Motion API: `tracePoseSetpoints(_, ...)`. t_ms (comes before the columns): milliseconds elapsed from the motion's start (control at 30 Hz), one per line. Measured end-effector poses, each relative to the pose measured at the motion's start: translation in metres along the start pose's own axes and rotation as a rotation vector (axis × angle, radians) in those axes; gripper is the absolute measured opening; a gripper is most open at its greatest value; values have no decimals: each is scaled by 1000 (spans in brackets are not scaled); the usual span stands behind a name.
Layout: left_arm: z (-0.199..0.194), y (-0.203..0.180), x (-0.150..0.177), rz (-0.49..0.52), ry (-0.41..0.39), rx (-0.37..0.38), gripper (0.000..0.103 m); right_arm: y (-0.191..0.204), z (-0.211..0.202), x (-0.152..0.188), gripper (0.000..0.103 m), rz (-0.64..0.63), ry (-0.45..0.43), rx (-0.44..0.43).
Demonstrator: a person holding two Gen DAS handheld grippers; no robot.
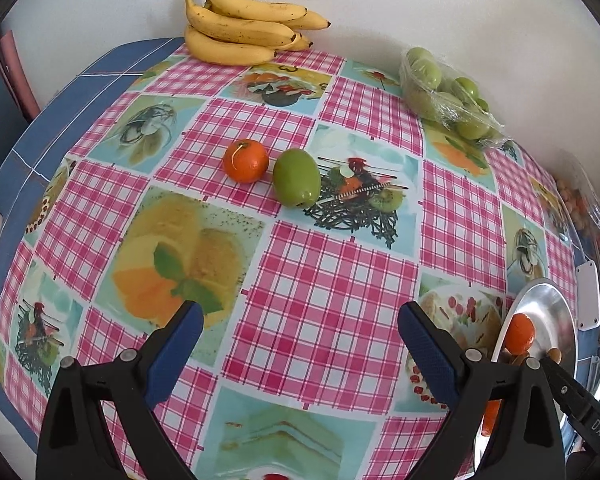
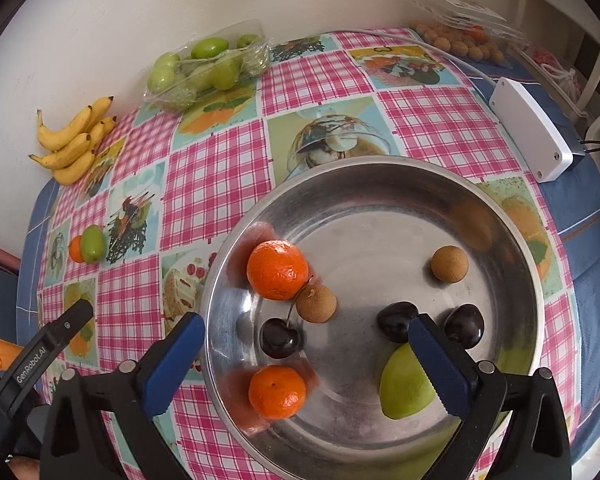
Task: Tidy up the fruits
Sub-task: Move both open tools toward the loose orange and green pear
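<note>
A: How far along?

B: The bowl already holds tangerines, cherries and more. One tangerine and a green fruit remain on the surface.

A: Claws?

B: Left claw and right claw both wide, empty.

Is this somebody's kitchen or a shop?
Probably a home kitchen or dining table: a fruit-print checked tablecloth, a bunch of bananas against the wall, and a metal bowl holding fruit.
</note>
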State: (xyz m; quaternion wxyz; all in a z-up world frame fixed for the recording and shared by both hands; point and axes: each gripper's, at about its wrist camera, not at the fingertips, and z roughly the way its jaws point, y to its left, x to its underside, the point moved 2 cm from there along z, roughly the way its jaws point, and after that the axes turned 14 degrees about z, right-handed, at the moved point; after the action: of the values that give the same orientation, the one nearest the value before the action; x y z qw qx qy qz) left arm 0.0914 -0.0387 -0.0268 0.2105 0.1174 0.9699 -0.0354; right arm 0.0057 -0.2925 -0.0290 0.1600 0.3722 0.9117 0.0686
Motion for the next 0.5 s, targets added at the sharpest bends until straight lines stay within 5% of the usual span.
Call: tracePoseSetpoints(500,-1,5,-9,33,-45,79,98,14,-7,4,103,-38,-18,-30)
